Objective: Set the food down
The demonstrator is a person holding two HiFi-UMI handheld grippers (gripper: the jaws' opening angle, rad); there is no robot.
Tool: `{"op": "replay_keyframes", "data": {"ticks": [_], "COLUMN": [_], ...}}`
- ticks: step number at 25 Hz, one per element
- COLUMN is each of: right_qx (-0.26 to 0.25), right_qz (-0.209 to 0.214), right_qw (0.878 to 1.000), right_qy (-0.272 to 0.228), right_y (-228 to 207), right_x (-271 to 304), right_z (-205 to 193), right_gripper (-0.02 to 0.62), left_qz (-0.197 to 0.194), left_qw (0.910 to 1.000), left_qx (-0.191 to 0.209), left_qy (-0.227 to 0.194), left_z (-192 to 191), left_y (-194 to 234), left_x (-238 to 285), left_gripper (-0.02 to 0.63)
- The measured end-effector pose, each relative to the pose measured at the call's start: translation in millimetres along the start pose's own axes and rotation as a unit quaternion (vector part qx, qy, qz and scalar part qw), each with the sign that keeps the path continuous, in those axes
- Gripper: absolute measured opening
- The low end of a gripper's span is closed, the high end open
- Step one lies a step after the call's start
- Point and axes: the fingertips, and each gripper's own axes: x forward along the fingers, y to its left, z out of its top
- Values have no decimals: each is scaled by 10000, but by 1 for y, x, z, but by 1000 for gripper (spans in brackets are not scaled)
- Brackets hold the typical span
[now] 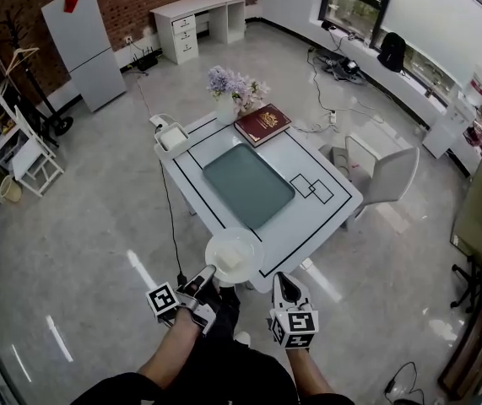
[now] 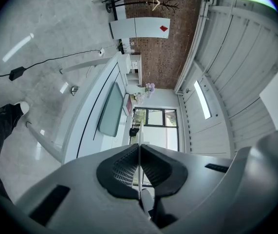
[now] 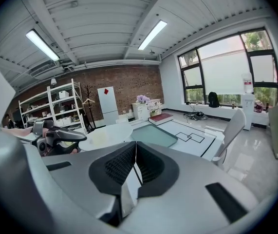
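A white plate point(image 1: 234, 250) carrying a pale piece of food point(image 1: 229, 259) hovers over the near edge of the white table point(image 1: 325, 213). My left gripper point(image 1: 208, 273) is shut on the plate's near rim. In the left gripper view the plate point(image 2: 139, 130) shows edge-on as a thin line pinched between the pads. My right gripper point(image 1: 281, 279) hangs to the plate's right, just short of the table, shut with nothing in it. In the right gripper view the plate point(image 3: 105, 134) and the left gripper point(image 3: 56, 139) lie to the left.
A green tray point(image 1: 249, 185) lies in the table's middle. Beyond it sit a red book point(image 1: 262, 124), a vase of flowers point(image 1: 232, 89) and a white box point(image 1: 173, 138). A white chair point(image 1: 386, 174) stands at the table's right. Black outlined squares point(image 1: 312, 188) mark the tabletop.
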Motion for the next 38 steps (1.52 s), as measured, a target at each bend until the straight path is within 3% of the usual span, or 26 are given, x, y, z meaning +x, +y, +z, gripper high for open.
{"op": "replay_keyframes", "data": {"ticks": [9,23,38], "right_qx": [73,89,130], "right_qz": [-217,-467,-785], "right_qw": [9997,9988,9968], "right_qy": [102,98,40], "right_y": [-16,-15,-37], "right_x": [70,165,190], "right_z": [31,74,84], "right_gripper": [11,11,11], "left_qz": [155,54,119], "left_qw": [9997,9985,9961], "left_qx": [15,37,36], "left_qy": [210,550,873], "left_z": [55,134,147], "left_y": [-3,-20,-4], "left_x": [63,138,186], "left_gripper": [15,15,15]}}
